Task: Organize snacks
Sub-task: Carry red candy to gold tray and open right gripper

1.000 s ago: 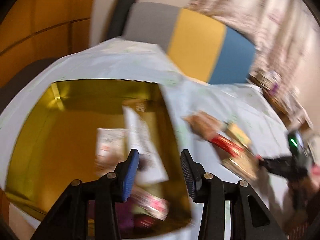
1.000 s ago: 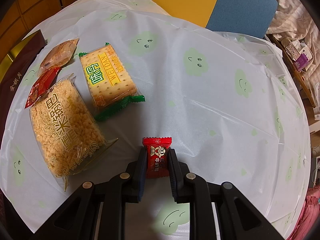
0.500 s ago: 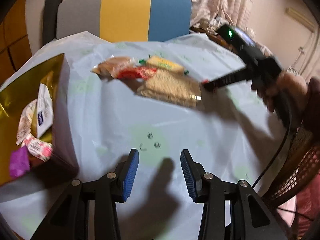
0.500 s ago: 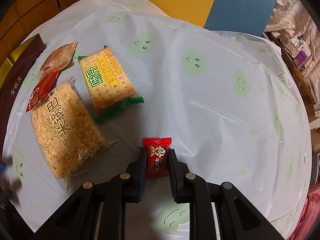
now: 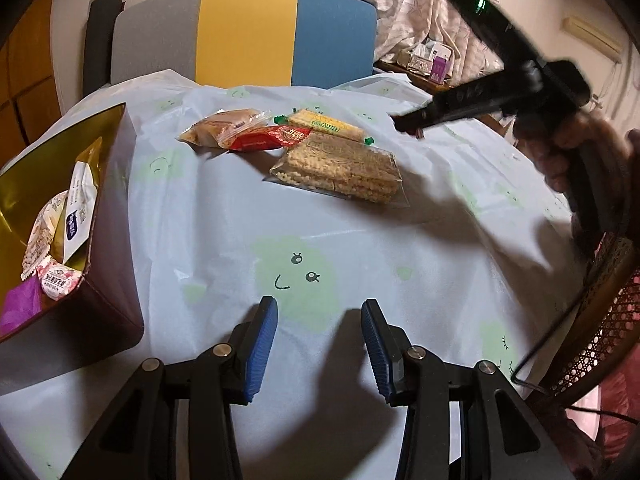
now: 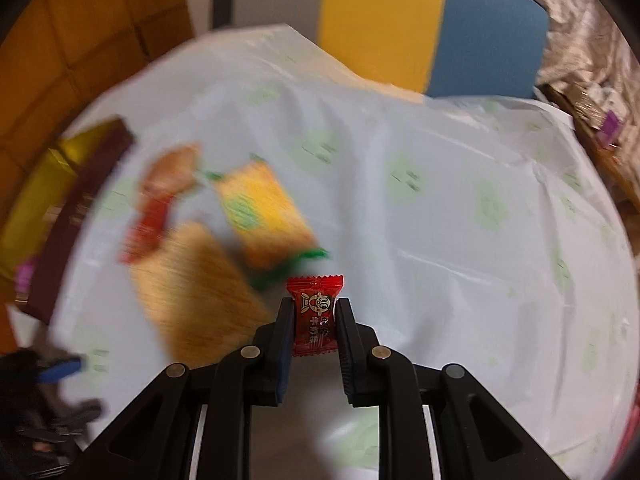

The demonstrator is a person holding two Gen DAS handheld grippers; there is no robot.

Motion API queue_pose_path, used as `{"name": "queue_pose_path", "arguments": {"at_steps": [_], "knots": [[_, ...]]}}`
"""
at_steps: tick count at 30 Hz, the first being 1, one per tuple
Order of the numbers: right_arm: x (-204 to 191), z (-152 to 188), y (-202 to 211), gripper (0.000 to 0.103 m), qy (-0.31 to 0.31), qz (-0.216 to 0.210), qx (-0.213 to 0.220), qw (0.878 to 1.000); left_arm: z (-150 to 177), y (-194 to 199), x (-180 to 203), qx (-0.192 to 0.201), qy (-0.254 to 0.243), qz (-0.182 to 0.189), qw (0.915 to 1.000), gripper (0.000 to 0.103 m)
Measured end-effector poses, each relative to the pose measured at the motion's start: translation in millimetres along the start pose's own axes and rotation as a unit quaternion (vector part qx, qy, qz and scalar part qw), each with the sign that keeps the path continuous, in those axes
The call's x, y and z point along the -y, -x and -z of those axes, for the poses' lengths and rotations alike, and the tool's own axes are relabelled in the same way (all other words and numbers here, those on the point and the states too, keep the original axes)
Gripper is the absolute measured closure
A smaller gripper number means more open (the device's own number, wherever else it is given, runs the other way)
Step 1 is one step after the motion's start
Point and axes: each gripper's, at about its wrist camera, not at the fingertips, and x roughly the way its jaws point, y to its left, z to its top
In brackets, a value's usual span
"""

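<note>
Over the tablecloth (image 6: 440, 208), the right hand-held gripper (image 6: 314, 320) pinches a red candy (image 6: 315, 312) between its pads.

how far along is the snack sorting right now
Partly done: several wrapped snacks already sit in the gold box. In hand: the right gripper is shut on a red candy. Left: four packets remain on the tablecloth, including the rice-puff pack. The left gripper is open, holding nothing.

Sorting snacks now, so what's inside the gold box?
In the box: a white packet, a pink-white candy, something purple. Its far end is out of frame.
</note>
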Motion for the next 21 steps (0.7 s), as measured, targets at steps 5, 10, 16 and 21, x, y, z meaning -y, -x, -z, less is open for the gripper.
{"name": "queue_pose_path", "arguments": {"at_steps": [5, 10, 16, 21], "knots": [[-47.9, -19.7, 24.8, 0.083, 0.053, -0.080, 0.022, 0.995, 3.2, 1.4, 1.9, 0.011, -0.003, -0.002, 0.9999, 0.058], [-131.6, -46.8, 41.4, 0.083, 0.154, -0.147, 0.030, 0.977, 3.8, 2.5, -0.6, 0.017, 0.002, 0.005, 0.9998, 0.058], [-216.8, -58.6, 35.5, 0.083, 0.225, -0.197, 0.018, 0.954, 4.9, 3.5, -4.1, 0.023, 0.009, 0.016, 0.9996, 0.058], [-250.2, -53.9, 14.8, 0.083, 0.249, -0.213, -0.014, 0.945, 7.1, 4.7, -5.3, 0.029, 0.010, 0.021, 0.9993, 0.058]]}}
